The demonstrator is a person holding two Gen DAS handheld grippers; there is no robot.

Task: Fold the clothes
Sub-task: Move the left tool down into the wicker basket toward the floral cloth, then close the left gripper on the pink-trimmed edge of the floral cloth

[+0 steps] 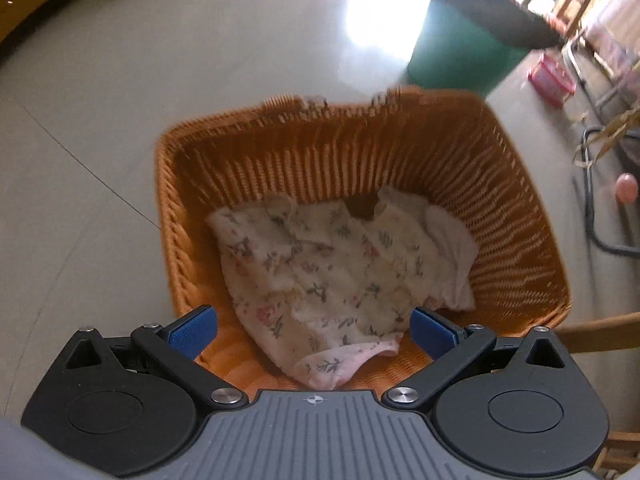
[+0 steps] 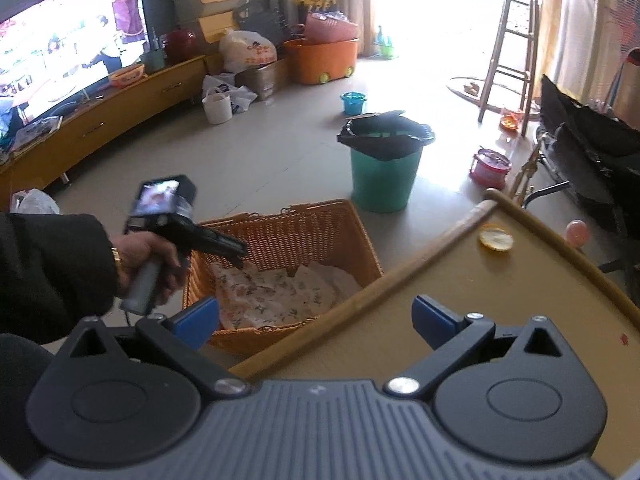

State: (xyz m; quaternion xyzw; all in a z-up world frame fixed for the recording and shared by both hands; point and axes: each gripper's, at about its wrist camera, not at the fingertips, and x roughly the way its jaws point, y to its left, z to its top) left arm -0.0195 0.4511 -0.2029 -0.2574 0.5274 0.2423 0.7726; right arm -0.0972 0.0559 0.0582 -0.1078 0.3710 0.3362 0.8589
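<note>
A floral cream garment [image 1: 320, 276] lies crumpled in an orange wicker basket [image 1: 500, 200] on the floor, with a plain white cloth [image 1: 452, 248] beside it at the right. My left gripper [image 1: 314, 332] hangs open just above the garment's near edge, nothing between its blue pads. The right wrist view shows the same basket [image 2: 304, 232] and garment [image 2: 272, 296], with the left gripper [image 2: 236, 256] held by a hand [image 2: 140, 256] and pointing down into the basket. My right gripper [image 2: 316, 320] is open over the edge of a wooden table [image 2: 460, 300], holding nothing.
A green bin [image 2: 384, 176] with a black liner stands on the floor behind the basket. A fruit peel [image 2: 496, 237] lies on the table. A TV cabinet [image 2: 100, 120], tubs and bags line the far wall. A stool [image 2: 512, 48] and a black bag [image 2: 592, 148] stand at right.
</note>
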